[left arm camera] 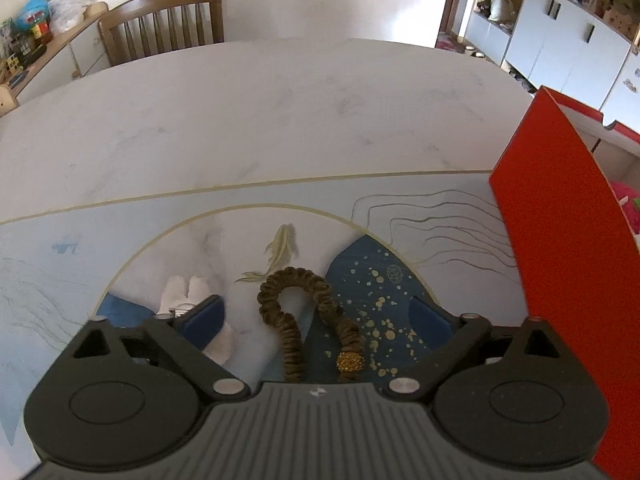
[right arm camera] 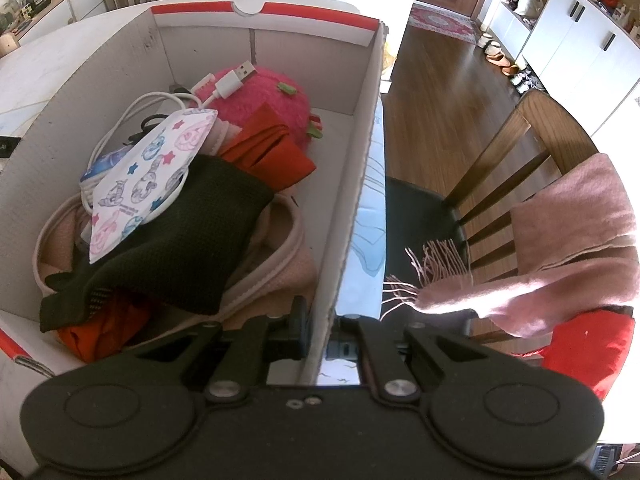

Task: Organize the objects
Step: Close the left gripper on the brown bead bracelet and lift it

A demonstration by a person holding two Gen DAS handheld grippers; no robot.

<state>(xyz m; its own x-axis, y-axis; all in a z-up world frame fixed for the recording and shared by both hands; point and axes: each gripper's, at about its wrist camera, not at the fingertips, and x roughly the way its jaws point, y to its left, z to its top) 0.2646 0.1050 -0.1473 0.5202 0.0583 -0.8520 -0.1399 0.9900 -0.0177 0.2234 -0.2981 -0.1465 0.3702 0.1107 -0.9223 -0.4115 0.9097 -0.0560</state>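
A brown ruffled hair band [left arm camera: 308, 276] with a gold bead [left arm camera: 349, 361] lies on the printed mat [left arm camera: 120, 240], between the fingers of my left gripper [left arm camera: 318, 314], which is open and apart from it. A small white cloth item [left arm camera: 182, 290] lies beside the left finger. The red cardboard box [left arm camera: 560, 240] stands at the right. My right gripper [right arm camera: 316, 332] is shut on the box's right wall [right arm camera: 352, 160]. Inside lie a patterned face mask [right arm camera: 148, 176], a dark green knit cloth [right arm camera: 192, 232], a pink plush [right arm camera: 256, 96], a white USB cable [right arm camera: 224, 84] and red cloth [right arm camera: 272, 148].
The marbled white table [left arm camera: 280, 100] stretches beyond the mat, with a wooden chair [left arm camera: 160, 24] at its far side. To the right of the box stands another chair [right arm camera: 500, 152] with a pink scarf [right arm camera: 560, 248] draped over it, above wooden floor.
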